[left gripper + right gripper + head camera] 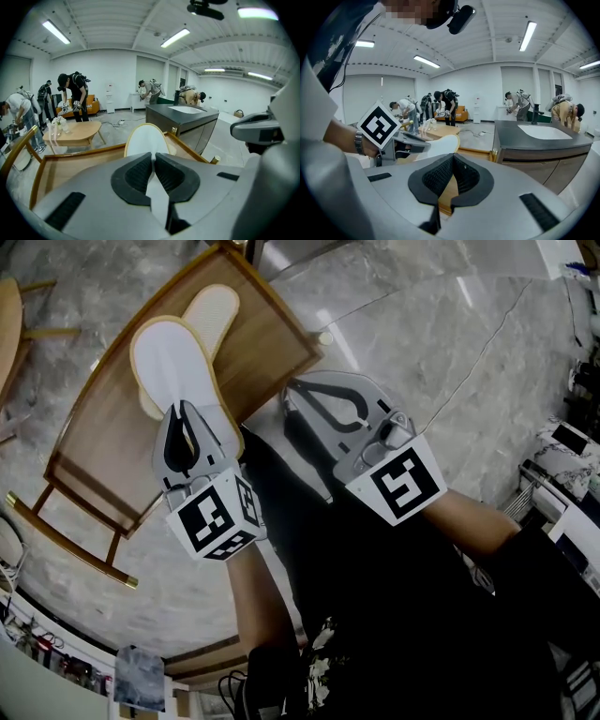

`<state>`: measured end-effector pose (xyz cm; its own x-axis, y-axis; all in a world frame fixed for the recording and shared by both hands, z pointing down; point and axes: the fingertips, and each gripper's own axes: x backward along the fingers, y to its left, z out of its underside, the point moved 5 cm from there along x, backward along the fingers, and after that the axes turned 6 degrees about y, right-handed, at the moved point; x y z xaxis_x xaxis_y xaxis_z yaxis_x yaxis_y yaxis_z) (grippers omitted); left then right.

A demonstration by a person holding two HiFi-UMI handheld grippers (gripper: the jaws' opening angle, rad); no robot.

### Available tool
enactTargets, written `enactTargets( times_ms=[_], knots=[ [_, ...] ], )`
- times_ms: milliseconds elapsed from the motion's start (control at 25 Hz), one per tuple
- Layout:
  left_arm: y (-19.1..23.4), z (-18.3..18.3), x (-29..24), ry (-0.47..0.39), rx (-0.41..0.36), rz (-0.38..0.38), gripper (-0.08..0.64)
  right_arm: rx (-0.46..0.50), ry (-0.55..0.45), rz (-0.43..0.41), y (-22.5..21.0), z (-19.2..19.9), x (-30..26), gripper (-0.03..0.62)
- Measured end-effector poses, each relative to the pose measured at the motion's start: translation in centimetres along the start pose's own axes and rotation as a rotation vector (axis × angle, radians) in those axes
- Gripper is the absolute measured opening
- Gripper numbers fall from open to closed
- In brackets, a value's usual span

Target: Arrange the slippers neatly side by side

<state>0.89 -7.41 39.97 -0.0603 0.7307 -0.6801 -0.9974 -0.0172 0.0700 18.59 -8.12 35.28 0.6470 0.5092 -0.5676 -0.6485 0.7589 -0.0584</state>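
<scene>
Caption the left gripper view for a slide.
Left gripper clamps a flat white slipper over a rimmed wooden table.

— Worn up top?
— Black top [375, 615], short-sleeved, with a white print [323, 662] low on the front. Metal watch band [358, 142] at the left wrist.
— And in the hands?
— Left gripper [180, 416] and right gripper [292, 388]: smooth pale grey shells, rounded, with black-lined teardrop openings.
— Any markings?
— White left cube [216, 517] and white right cube [405, 482], each face printed with a bold black square pattern.
— Seen up close?
— Black ribbed pads [138, 174] set in a dark collar, plus narrow black slots [540, 208] sunk into the grey casing.
</scene>
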Motion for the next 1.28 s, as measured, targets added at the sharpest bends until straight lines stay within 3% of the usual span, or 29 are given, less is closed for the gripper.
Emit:
enactTargets(
  times_ms=[360,640,960,1280],
  knots=[
    [3.2,0.0,2.7,-0.038,0.066,-0.083,0.021,0.083,0.008,-0.112,2.6,-1.2,-3.1,-0.005],
    [7.4,1.4,5.5,-0.023,0.091,-0.146,0.021,0.076,-0.009,-0.165,5.6,-2.8,-5.5,-0.005],
    [13.0,2.4,6.4,-0.007,0.138,-0.158,0.021,0.059,-0.015,-0.146,8.0,-4.0,-7.4,-0.005],
    [15.9,2.8,5.9,0.000,0.198,-0.137,0.021,0.043,0.005,-0.133,9.3,-4.3,-8.8,-0.005]
  ],
)
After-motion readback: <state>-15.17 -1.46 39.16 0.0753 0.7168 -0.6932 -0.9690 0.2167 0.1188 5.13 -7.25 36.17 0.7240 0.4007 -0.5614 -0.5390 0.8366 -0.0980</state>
